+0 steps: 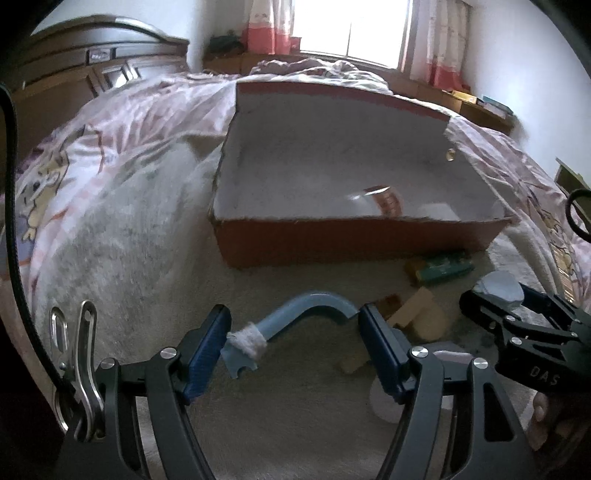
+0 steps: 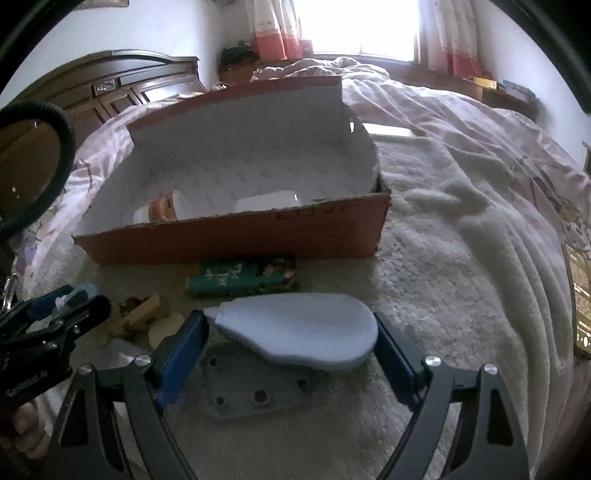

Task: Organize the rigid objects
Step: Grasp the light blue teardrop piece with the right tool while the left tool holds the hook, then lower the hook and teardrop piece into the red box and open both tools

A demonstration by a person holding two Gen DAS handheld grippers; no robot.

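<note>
- Curved blue bar [image 1: 314, 304], one end wrapped in white tape, sits between the pads of the left hand-held gripper [image 1: 293, 345]; both pads touch it, so the gripper is clamped on it, held above the cream blanket [image 1: 129, 240].
- Pale blue teardrop-shaped piece [image 2: 303, 330] is gripped crosswise by the right hand-held gripper [image 2: 291, 347], its rounded end against the right pad, its narrow end at the left pad.
- Below that piece a flat grey plate [image 2: 255, 387] with round holes lies on the blanket.
- Wooden blocks [image 1: 417, 317] lie loose on the blanket between the two grippers.
- Green rectangular packet [image 2: 240, 277] lies just in front of the box's near wall.
- Open cardboard box [image 1: 354, 240], red-brown outside and white inside, stands on the bed beyond both grippers; a white bottle with an orange label [image 2: 164, 206] and a white container [image 2: 269, 199] rest inside near the front wall.
- Pink patterned quilt [image 1: 129, 110] lies around the blanket; wooden headboard [image 2: 129, 81] at left, bright window [image 1: 351, 29] with curtains behind.
</note>
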